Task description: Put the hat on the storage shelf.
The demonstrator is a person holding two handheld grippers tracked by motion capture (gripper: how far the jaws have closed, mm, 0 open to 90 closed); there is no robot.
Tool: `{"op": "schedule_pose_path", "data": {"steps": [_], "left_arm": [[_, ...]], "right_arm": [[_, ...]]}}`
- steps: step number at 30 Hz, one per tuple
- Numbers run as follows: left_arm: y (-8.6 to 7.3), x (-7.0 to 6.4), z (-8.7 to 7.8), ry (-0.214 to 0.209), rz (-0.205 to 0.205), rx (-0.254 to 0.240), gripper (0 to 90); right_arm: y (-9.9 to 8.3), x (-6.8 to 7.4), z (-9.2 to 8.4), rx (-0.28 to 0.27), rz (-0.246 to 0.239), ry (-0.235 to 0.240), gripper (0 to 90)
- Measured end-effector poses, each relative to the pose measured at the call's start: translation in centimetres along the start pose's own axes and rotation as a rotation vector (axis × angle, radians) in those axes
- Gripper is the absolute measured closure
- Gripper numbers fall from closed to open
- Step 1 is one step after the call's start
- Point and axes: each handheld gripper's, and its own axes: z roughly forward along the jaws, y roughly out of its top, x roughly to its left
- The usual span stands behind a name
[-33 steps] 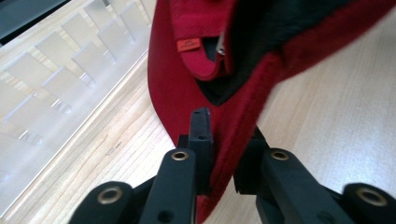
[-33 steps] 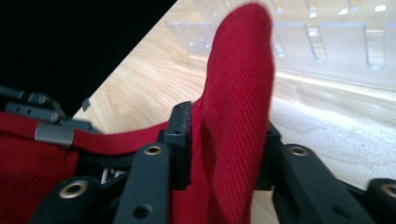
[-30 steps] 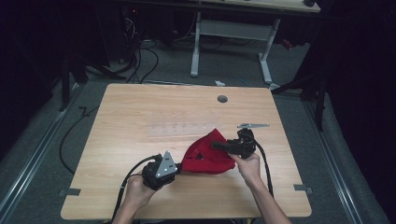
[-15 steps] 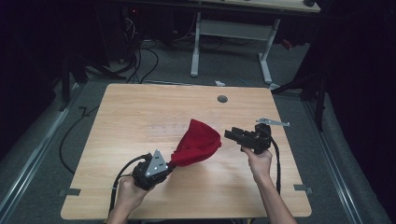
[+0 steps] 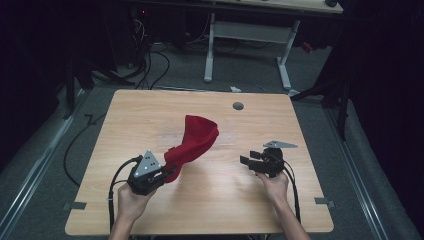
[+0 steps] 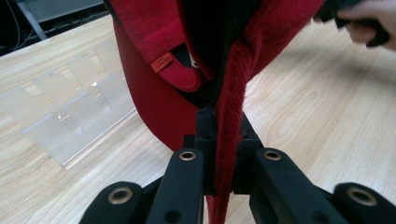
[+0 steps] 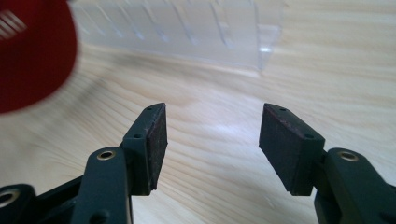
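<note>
A red cap (image 5: 194,141) hangs lifted above the middle of the wooden surface (image 5: 210,200), gripped at its lower edge by the left gripper (image 5: 167,173), which sits at about 7 o'clock from the surface's centre. In the left gripper view, the fingers (image 6: 205,140) are clamped together on a strip of the cap's red woven fabric, with the cap (image 6: 159,88) rising above them and a small orange-red label (image 6: 162,61) stitched on the fabric near its dark inside. A clear plastic rack (image 6: 70,112) lies flat on the surface at 9 o'clock from the cap in that view; in the high view it shows as a pale patch (image 5: 170,136) near the surface's centre, just beside the cap.

The right gripper (image 5: 248,157) is held at about 4 o'clock from the centre, well apart from the cap, with a grey three-cornered plate (image 5: 280,144) on top. The right gripper view shows its fingers (image 7: 156,140) spread wide apart with bare wood between them, the clear rack (image 7: 187,28) lying across the top and a blurred red edge of the cap (image 7: 32,56) at 10 o'clock.

A round grey grommet (image 5: 238,106) sits in the surface toward 12 o'clock. A person's hands hold both grippers from the near edge, and cables (image 5: 112,195) trail from them.
</note>
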Motion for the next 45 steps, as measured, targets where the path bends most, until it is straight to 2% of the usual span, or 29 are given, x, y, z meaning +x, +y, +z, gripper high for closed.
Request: {"op": "schedule_pose_path", "data": {"steps": [3,6,8,10,15,19,23,27,35,39,45], "left_arm": [[0.3,0.3,0.1,0.006,-0.022,-0.02,85.1],[0.7,0.6,0.2,-0.005,-0.06,-0.041,85.0],[1.0,0.9,0.3,-0.007,-0.08,-0.05,85.0],[1.2,1.1,0.4,-0.002,-0.089,-0.054,85.0],[1.9,1.5,0.4,0.007,-0.106,-0.067,84.8],[2.4,1.8,0.4,0.014,-0.123,-0.087,84.8],[2.9,2.2,0.3,0.04,-0.139,-0.102,84.8],[3.6,2.5,0.1,0.047,-0.154,-0.12,84.7],[5.8,3.5,0.4,0.047,-0.199,-0.166,84.7],[6.7,4.1,0.7,0.064,-0.208,-0.188,84.7],[7.5,4.9,1.1,0.092,-0.199,-0.213,84.7]], "right_arm": [[-0.9,-0.2,0.7,0.039,-0.032,-0.068,41.8],[-1.5,0.1,1.2,0.077,-0.111,-0.162,41.5],[-1.9,0.2,1.5,0.09,-0.142,-0.184,41.4],[-2.1,0.2,1.7,0.098,-0.147,-0.199,41.0],[-2.7,0.0,2.1,0.087,-0.144,-0.215,40.4],[-2.9,0.1,2.2,0.069,-0.162,-0.23,40.3],[-2.8,0.2,2.4,0.071,-0.165,-0.243,39.4],[-2.7,0.3,2.5,0.072,-0.164,-0.242,39.0],[-2.7,0.3,2.7,0.072,-0.161,-0.246,38.3],[-2.7,0.4,2.7,0.071,-0.161,-0.246,38.2],[-2.7,0.4,2.7,0.072,-0.16,-0.245,38.0]]}}
